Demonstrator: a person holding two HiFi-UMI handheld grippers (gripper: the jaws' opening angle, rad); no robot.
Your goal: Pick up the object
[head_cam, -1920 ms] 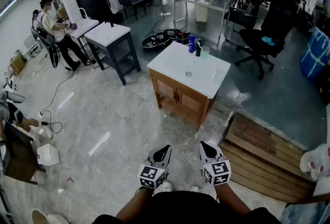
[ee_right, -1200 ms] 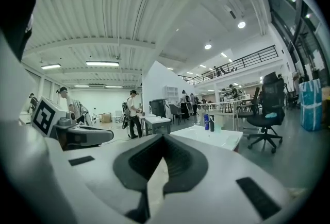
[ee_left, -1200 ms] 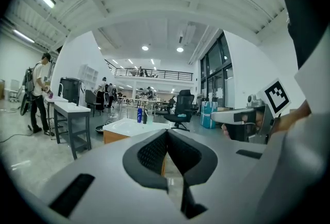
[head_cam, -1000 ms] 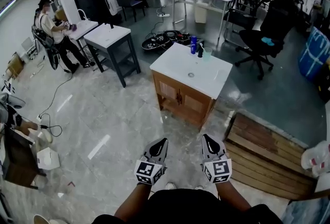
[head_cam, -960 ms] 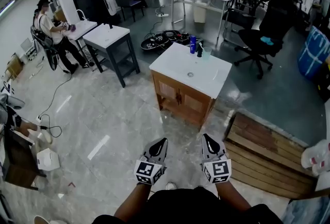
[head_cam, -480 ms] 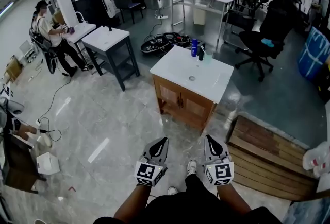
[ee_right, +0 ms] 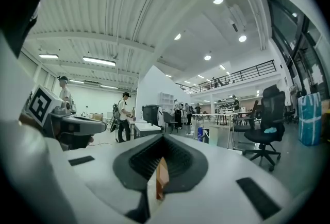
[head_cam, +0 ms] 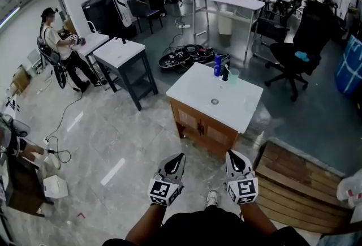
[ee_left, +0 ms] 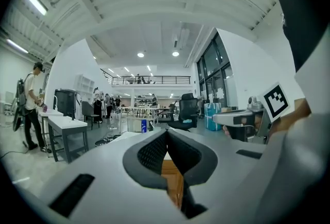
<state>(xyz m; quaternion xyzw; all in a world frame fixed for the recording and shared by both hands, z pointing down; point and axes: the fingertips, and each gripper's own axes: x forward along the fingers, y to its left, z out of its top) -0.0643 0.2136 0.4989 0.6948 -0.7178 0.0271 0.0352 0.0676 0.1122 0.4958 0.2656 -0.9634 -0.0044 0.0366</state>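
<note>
**Grippers.** The left gripper (head_cam: pixel 179 156) and right gripper (head_cam: pixel 233 154) are held low at the bottom centre of the head view, side by side and clear of everything. Each gripper view shows the jaw tips met with nothing gripped. Only a sliver of wood colour shows through the gap behind the tips.

**Task item.** It cannot be identified with certainty. The candidates are a blue bottle (head_cam: pixel 217 65), a dark bottle (head_cam: pixel 225 73) and a pale cup (head_cam: pixel 233 75). They cluster at the far corner of the white-topped wooden cabinet (head_cam: pixel 199 85) at centre frame, well apart from both grippers.

**Assessment.** This is the approach stage, and no grasp has begun. Close in on the cabinet and part the jaws before reaching. Take the chosen item from its free side so its neighbours are not toppled.

**Obstructions.**
- The items sit at the far corner, so the reach crosses the cabinet top.
- A wooden platform (head_cam: pixel 294 174) lies at lower right.
- Cables (head_cam: pixel 184 55) lie on the floor beyond the cabinet.
- The office chair (head_cam: pixel 294 50) at upper right and a person (head_cam: pixel 56 41) at upper left are off the path.
</note>
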